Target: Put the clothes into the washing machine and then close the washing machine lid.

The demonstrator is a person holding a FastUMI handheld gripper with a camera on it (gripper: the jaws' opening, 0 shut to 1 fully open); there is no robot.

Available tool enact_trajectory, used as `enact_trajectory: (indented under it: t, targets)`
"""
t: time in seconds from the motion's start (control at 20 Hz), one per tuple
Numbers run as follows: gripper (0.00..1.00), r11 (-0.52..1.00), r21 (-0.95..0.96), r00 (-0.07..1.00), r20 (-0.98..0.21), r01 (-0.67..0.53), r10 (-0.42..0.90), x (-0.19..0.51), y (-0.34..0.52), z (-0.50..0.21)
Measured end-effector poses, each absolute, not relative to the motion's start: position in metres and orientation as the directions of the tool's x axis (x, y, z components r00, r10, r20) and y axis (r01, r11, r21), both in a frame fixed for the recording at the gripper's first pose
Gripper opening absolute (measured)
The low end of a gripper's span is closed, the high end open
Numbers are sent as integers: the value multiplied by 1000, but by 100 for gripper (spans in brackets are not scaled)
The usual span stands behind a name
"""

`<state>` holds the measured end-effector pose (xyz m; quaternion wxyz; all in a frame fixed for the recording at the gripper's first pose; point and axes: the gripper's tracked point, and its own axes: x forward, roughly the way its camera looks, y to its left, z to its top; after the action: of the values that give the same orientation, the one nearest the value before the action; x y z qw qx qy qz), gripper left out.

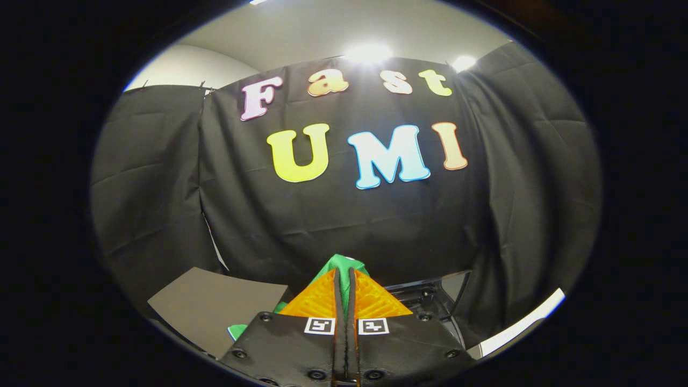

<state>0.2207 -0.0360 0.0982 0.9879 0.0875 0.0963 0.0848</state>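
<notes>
The green garment (344, 264) looks like soft, smooth cloth; the gripper (344, 279) has both fingers pressed together on it, and their pads (317, 301) have a ribbed surface. Right of the garment, the washing machine (430, 295) is glossy dark plastic. Left of the garment, a flat board (215, 306) looks matt. Behind the garment, the booth wall (322, 215) is matt, creased cloth.

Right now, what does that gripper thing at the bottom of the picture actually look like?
The gripper has two wedge-shaped fingers with ribbed inner faces, tapering toward the tips and nearly touching. Each sits on a dark, flat body plate fastened with round screws. A small square black-and-white marker is fixed at the base of each finger.
</notes>
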Motion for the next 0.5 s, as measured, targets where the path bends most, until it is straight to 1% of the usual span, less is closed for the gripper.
enact_trajectory:
  t: [0.25, 0.5]
  targets:
    - [2, 976, 182, 963, -216, -121, 160, 228, -64, 66]
    - [2, 983, 157, 941, -308, -94, 139, 230, -87, 13]
